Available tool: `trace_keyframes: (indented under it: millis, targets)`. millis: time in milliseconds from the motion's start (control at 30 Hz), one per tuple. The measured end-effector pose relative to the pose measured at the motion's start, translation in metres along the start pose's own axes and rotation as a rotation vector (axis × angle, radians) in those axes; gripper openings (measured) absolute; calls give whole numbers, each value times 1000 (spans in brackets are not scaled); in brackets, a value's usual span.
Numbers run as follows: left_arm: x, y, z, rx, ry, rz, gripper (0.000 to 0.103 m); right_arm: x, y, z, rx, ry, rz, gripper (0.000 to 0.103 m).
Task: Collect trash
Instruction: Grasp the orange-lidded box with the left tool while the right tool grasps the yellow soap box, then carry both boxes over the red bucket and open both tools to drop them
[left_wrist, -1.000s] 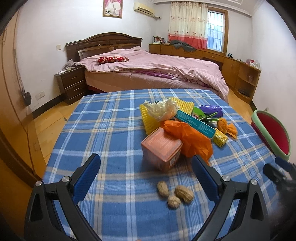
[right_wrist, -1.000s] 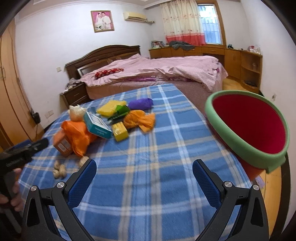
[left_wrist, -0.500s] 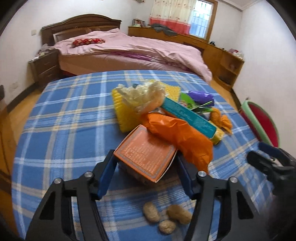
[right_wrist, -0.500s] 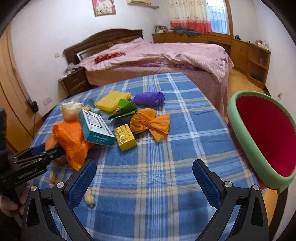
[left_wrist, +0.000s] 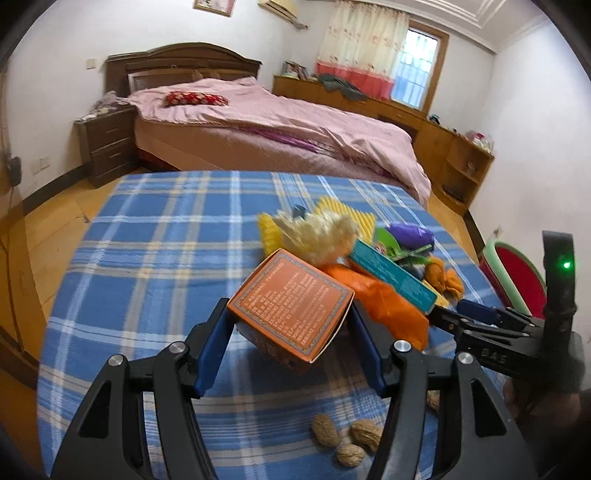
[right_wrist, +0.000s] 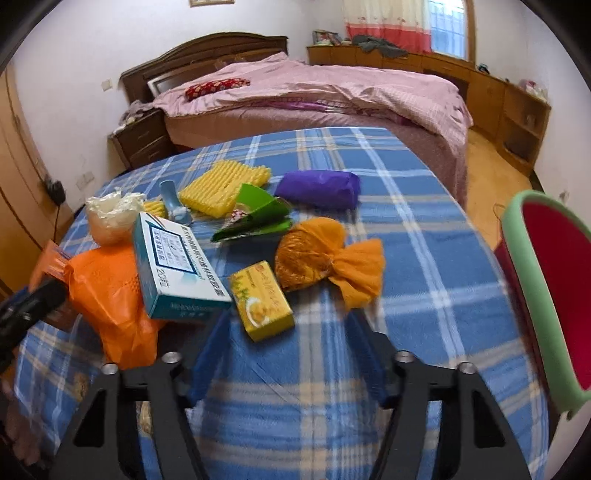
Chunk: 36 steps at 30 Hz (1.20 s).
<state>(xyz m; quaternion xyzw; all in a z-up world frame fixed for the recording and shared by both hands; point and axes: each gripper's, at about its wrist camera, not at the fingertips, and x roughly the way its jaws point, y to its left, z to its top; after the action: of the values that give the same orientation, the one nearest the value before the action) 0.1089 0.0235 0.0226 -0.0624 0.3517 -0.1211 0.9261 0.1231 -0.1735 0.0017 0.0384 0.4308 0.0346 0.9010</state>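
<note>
1. Trash in a heap on the surface (right_wrist: 424, 229), on a blue check cloth.
2. Left claw (left_wrist: 291, 328) shut on the orange box (left_wrist: 291, 302), blue pads pressed on both sides, box tilted and lifted off the cloth.
3. Just behind the box: an orange plastic bag (left_wrist: 384, 302), a white crumpled bag (left_wrist: 317, 236) and a teal box (left_wrist: 391, 277) leaning on the orange bag.
4. Three peanuts (left_wrist: 347, 439) on the cloth below the left claw, close together.
5. Right claw (right_wrist: 291, 339) partly closed, holding nothing, blurry, low over the cloth.
6. Right in front of the right claw: a small yellow box (right_wrist: 262, 299), between the teal box (right_wrist: 173, 266) and an orange mesh bag (right_wrist: 325, 258).
7. Farther back: a green wrapper (right_wrist: 258, 214), a purple packet (right_wrist: 321, 188), a yellow foam sheet (right_wrist: 221, 184) and a small blue tube (right_wrist: 173, 199).
8. Orange plastic bag (right_wrist: 107, 291) under the teal box, at the left edge of the heap.
9. Bin (right_wrist: 543, 295) with a green rim and red inside, off the right edge of the surface, tipped toward the camera; whether anything lies inside cannot be told.
10. Past the surface: a bed (right_wrist: 332, 88) with a pink cover and a dark nightstand (right_wrist: 140, 136) beside it.
</note>
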Motion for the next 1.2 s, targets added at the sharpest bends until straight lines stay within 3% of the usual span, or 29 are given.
trace_keyframes:
  millis: [33,100,367,700,900,1200]
  targets:
    - [-1,1,1,-4,-3,5,63,1,2,1,-11,-1,-4,45]
    - [-6,4,1,-15,-8,18,63,1,6,2,-24,0,6,32]
    - [-20,-6,2,-23,-12,28,63,-19,8,-9,-27,1,57,32]
    - [-38,-53,0,23,-11,-2,63,-87,-27,-31,36,-99,55,32]
    - [-41,-84,0,55,-5,-34,63,-121,-56,-37,74,-152,19,32]
    - [-29,-135,8,82,55,-119,63,-153,-112,-40,131,-201,-102,32]
